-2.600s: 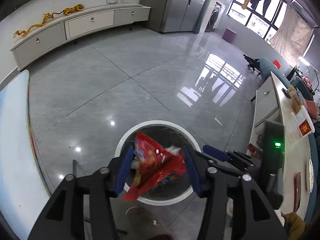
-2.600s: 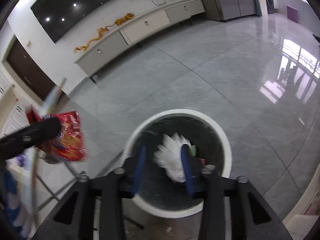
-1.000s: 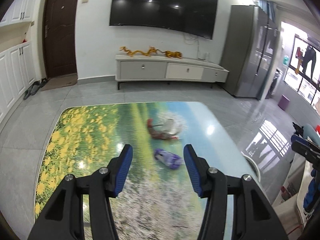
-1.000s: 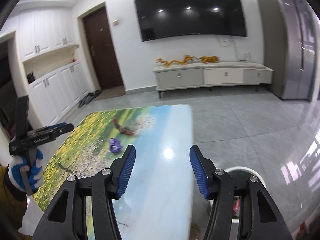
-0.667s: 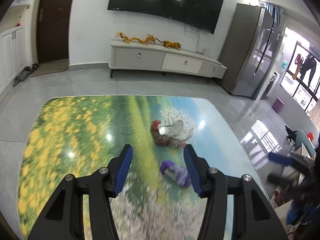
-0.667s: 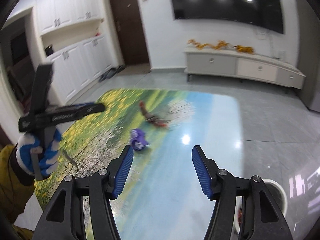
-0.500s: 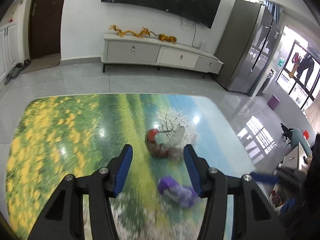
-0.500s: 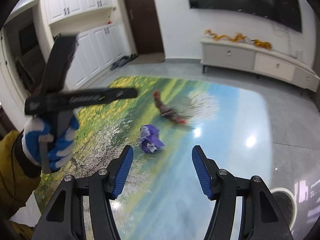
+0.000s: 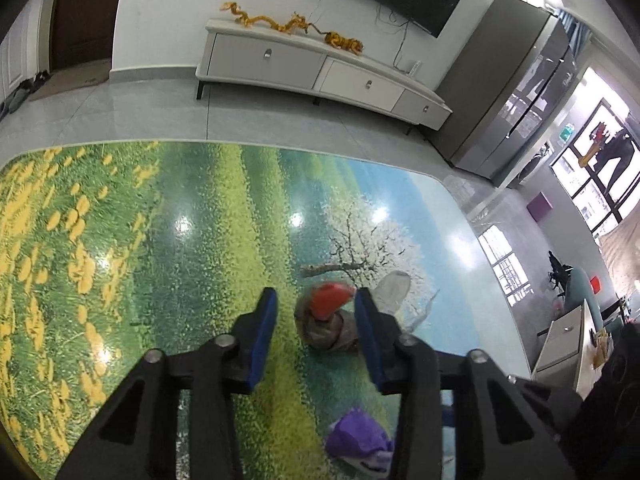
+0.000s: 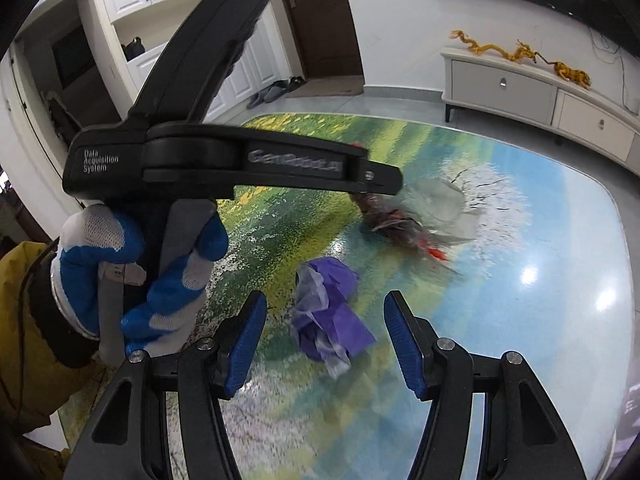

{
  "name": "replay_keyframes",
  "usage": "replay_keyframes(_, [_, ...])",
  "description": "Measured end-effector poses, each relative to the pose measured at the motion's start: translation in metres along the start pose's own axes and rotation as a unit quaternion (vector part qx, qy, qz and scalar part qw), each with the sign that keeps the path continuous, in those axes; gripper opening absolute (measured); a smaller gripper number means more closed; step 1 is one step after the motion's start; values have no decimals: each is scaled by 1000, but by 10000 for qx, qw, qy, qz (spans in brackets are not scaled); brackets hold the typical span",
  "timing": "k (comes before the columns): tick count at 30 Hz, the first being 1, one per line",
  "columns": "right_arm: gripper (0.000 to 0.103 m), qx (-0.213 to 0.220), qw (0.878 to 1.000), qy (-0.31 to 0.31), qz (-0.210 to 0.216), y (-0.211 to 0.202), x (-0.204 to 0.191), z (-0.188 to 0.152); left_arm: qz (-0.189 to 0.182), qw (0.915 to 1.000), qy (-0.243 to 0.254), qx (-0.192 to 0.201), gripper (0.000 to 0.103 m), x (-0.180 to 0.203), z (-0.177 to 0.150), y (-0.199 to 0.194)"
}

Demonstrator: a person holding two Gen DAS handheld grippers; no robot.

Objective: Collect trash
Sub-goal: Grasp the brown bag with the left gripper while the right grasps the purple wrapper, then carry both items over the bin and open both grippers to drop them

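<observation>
Two bits of trash are still sitting on the bench [image 9: 168, 216]: a red-and-brown wrapper [image 9: 328, 320] framed by the left tool [image 9: 316, 334], and a purple wad [image 10: 330, 312] ahead of the right tool [image 10: 324, 346]. Both tools are wide open and empty. No bin in view, and the motion blur hides whether either tool touches anything.

- My left gripper [image 9: 314, 334]: black frame, blue pads.
- My right gripper [image 10: 324, 336]: black frame, blue ribbed pads.
- My glove [image 10: 132, 264]: blue and white, over a yellow sleeve.
- Table top [image 9: 160, 240]: printed landscape, green meadow with yellow flowers, white-blossomed tree, blue sky.
- Crumpled wrapper [image 9: 328, 320]: red, brown and clear.
- Crumpled wad [image 10: 328, 312]: purple and pale lilac.
- Cabinet [image 9: 320, 76]: white, with golden-yellow dragon figures on it.
</observation>
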State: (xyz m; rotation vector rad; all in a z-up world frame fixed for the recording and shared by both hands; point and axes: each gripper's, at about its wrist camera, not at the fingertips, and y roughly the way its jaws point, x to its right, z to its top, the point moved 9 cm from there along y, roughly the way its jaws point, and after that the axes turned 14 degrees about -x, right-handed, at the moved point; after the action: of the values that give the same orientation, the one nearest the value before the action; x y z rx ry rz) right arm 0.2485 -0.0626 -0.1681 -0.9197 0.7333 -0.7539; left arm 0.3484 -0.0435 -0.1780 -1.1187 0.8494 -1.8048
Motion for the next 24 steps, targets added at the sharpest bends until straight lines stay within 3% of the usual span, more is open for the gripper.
replay_keyframes(2, [41,-46,10000,6,13,0,-1,-2,-65,9999,-91,-31,17,-1,0,2])
replay_keyframes(5, [31,-58,10000,43,56,-4,-3,-7,-80,9998,-198,15,12,-3,-4,-1])
replay_keyframes(14, [30,135,9998,159,17,-49,-11,-42,534,9969,1,570,11,12,-41,-68])
replay_keyframes(18, [30,320,9988,359,-24,-78,-12,-62,1088,9891,193,975,11,28,-70,-115])
replay_keyframes(24, [30,819,9943,640,-233,-139,-12,-84,1589,9751,529,1452,11,57,-118,-177])
